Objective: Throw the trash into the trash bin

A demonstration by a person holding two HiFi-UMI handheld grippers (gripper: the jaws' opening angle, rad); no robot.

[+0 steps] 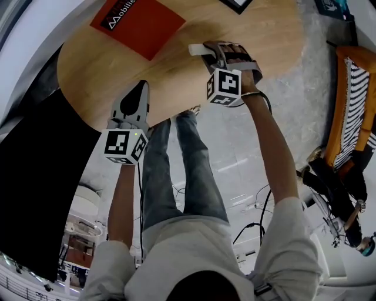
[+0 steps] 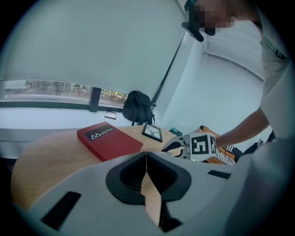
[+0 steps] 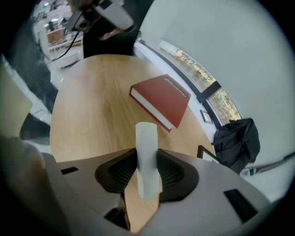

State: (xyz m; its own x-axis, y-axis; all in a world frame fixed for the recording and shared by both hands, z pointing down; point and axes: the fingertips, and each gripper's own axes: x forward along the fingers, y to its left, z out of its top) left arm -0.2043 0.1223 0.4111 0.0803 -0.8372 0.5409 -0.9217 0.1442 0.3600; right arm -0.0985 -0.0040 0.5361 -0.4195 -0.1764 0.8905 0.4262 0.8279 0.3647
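The trash is a pale white strip (image 1: 195, 50) (image 3: 146, 138), standing up out of my right gripper (image 1: 209, 49) (image 3: 146, 167), which is shut on it over the far part of the round wooden table (image 1: 111, 70). Both pads press its sides and its upper end sticks out past them. My left gripper (image 1: 141, 88) (image 2: 146, 159) hovers over the table's near edge, shut with nothing in it, its jaws meeting in a thin line. No trash bin shows in any view.
A red book (image 1: 138, 22) (image 2: 108, 140) (image 3: 161, 99) lies on the table's far left. A small framed picture (image 1: 237, 4) (image 2: 152, 132) sits further back, a black backpack (image 2: 137, 108) (image 3: 237, 138) beyond it. An orange striped chair (image 1: 352, 100) stands right of the table.
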